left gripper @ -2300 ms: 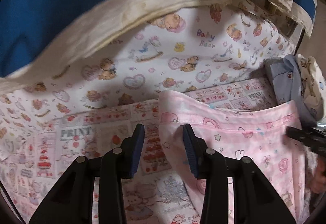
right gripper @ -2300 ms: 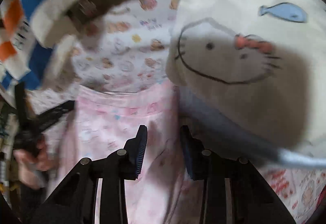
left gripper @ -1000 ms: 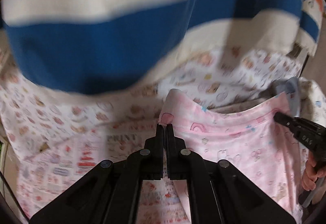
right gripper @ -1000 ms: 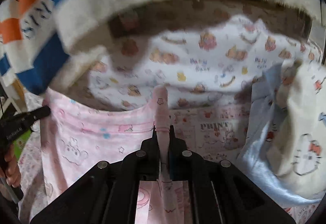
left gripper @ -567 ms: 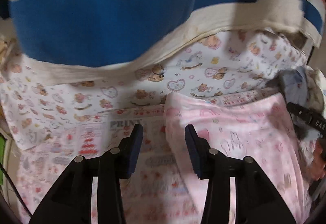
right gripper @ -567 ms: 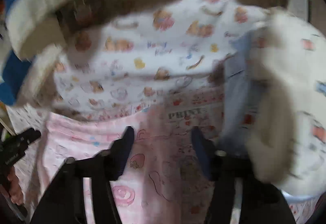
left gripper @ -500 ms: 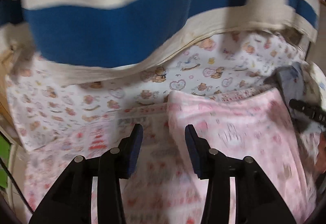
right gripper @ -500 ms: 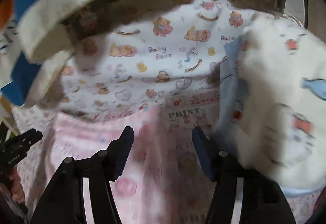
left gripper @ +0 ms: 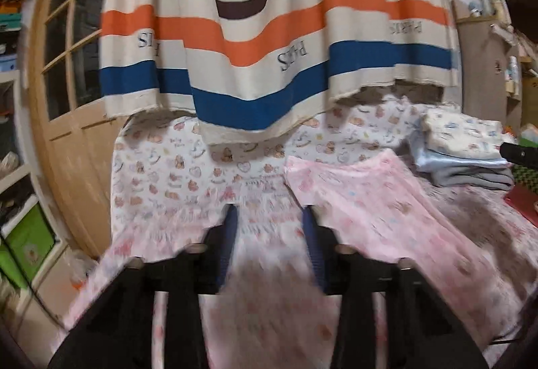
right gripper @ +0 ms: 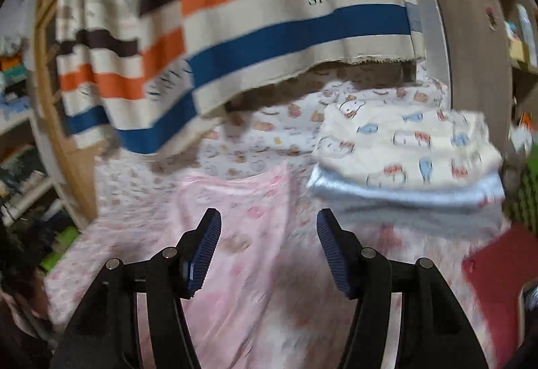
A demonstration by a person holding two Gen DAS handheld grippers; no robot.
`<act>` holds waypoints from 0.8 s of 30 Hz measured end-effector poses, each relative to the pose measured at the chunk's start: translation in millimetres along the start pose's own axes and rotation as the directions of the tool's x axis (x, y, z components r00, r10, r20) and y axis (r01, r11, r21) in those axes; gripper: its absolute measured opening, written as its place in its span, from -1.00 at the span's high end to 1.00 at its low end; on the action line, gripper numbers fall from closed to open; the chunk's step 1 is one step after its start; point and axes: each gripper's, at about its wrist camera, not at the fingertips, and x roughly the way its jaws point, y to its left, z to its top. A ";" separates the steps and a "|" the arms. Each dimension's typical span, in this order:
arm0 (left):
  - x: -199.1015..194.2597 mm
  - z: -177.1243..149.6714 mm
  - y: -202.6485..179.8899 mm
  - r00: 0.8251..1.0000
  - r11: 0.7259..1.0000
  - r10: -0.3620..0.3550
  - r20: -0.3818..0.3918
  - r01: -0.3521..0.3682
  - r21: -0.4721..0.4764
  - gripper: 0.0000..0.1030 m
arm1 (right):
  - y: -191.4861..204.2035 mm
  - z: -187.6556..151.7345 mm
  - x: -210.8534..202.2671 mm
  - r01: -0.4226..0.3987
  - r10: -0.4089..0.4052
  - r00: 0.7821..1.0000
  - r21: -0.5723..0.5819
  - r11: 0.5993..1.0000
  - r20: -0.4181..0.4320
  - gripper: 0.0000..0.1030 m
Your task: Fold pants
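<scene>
The pink printed pants (left gripper: 370, 201) lie spread flat on the patterned bed sheet (left gripper: 161, 174), one end toward the hanging cloth. My left gripper (left gripper: 270, 234) hovers back from the pants' left corner, over the sheet. Its jaws are closing with a gap still between them and nothing in it. In the right wrist view the pants (right gripper: 235, 221) stretch under and ahead of my right gripper (right gripper: 268, 228), which is open and above the fabric, holding nothing. The right gripper's tip (left gripper: 519, 154) shows at the left view's right edge.
A striped cloth (left gripper: 269, 43) with orange, blue and brown bands hangs over the bed's far side. A stack of folded clothes (right gripper: 407, 150) sits at the far right of the bed. A red flat thing (right gripper: 497, 264) lies near it. A wooden door frame (left gripper: 50, 100) stands left.
Both grippers were shut on the pants' far edge a second ago. They let go and pulled well back from it, and the pants now lie flat on the bed.
</scene>
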 end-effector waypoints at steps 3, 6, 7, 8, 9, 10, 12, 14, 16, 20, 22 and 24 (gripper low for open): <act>-35.5 -31.6 -20.3 0.996 0.995 -0.088 0.012 0.088 -0.056 0.61 | 12.2 -29.2 -32.3 -0.063 0.063 0.998 0.023 0.998 0.010 -0.19; -42.9 -45.9 -41.2 0.987 0.986 -0.159 0.004 0.159 -0.057 0.61 | 20.0 -59.2 -41.2 -0.110 0.111 0.994 0.066 0.992 -0.014 -0.18; -41.2 -48.5 -47.3 0.983 0.982 -0.181 0.001 0.181 -0.061 0.61 | 22.2 -70.3 -41.3 -0.121 0.124 0.992 0.076 0.990 -0.027 -0.18; -39.3 -51.5 -54.8 0.981 0.980 -0.193 -0.005 0.193 -0.053 0.61 | 24.0 -77.8 -39.7 -0.122 0.125 0.992 0.082 0.989 -0.034 -0.17; -36.1 -54.0 -61.6 0.980 0.980 -0.198 -0.017 0.197 -0.037 0.61 | 24.6 -88.6 -35.6 -0.112 0.118 0.992 0.098 0.989 -0.051 -0.17; -32.3 -55.8 -67.7 0.978 0.978 -0.207 -0.029 0.206 -0.020 0.61 | 23.0 -96.0 -30.7 -0.107 0.116 0.991 0.118 0.987 -0.070 -0.17; -27.4 -60.3 -77.6 0.971 0.972 -0.235 -0.049 0.235 -0.009 0.61 | 16.5 -110.6 -21.1 -0.119 0.139 0.985 0.182 0.976 -0.102 -0.11; -21.1 -63.0 -84.7 0.961 0.964 -0.265 -0.078 0.265 -0.010 0.61 | 9.2 -119.1 -13.9 -0.129 0.162 0.979 0.236 0.963 -0.127 -0.10; -18.2 -66.8 -89.7 0.956 0.961 -0.278 -0.094 0.277 -0.018 0.59 | 3.7 -124.7 -11.4 -0.126 0.163 0.979 0.268 0.955 -0.122 -0.09; -4.8 -73.0 -95.3 0.944 0.954 -0.299 -0.140 0.295 -0.048 0.39 | -2.3 -126.9 -9.9 -0.118 0.154 0.982 0.289 0.950 -0.106 -0.09; 2.6 -76.3 -98.1 0.943 0.957 -0.291 -0.162 0.285 -0.061 0.26 | -3.8 -127.6 -6.8 -0.118 0.158 0.981 0.299 0.947 -0.112 -0.09; 8.2 -78.6 -100.0 0.942 0.958 -0.285 -0.177 0.277 -0.067 0.24 | -3.6 -127.3 -1.9 -0.116 0.161 0.979 0.303 0.946 -0.125 -0.09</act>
